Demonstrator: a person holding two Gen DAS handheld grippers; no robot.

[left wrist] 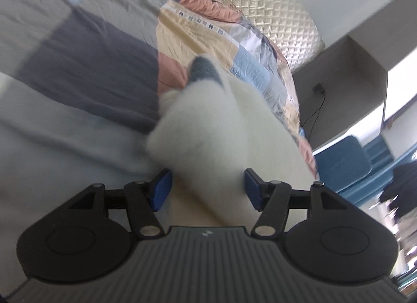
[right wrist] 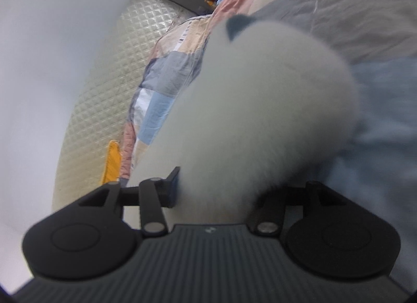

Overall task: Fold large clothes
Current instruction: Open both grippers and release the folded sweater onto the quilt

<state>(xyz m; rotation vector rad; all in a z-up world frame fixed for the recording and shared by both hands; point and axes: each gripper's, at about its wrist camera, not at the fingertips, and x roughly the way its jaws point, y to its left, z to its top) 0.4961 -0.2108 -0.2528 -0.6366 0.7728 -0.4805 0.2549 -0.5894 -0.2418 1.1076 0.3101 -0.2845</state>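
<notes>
Spanning a fluffy white garment [left wrist: 221, 131] between two hand-held tools, a person works over a bed covered by a patchwork quilt [left wrist: 86, 50] of grey, navy, pink and cream blocks. Seen from the left wrist, the left gripper [left wrist: 207, 188] stands with its blue pads set wide apart, the fleece running up between them without being pinched, so it reads as loosely bracketing the cloth rather than gripping it. A dark grey cuff or trim [left wrist: 203, 68] marks the garment's far end, resting on the quilt. From the right wrist, the right gripper [right wrist: 216, 193] is buried in the same white pile; one blue pad [right wrist: 174, 185] shows at the fabric's edge while the other is hidden, so whether it has closed on the cloth cannot be told. Both tools appear placed at the near end, probably to take matching corners for a fold. A quilted headboard [right wrist: 104, 81] and an orange item [right wrist: 112, 159] lie beyond.
</notes>
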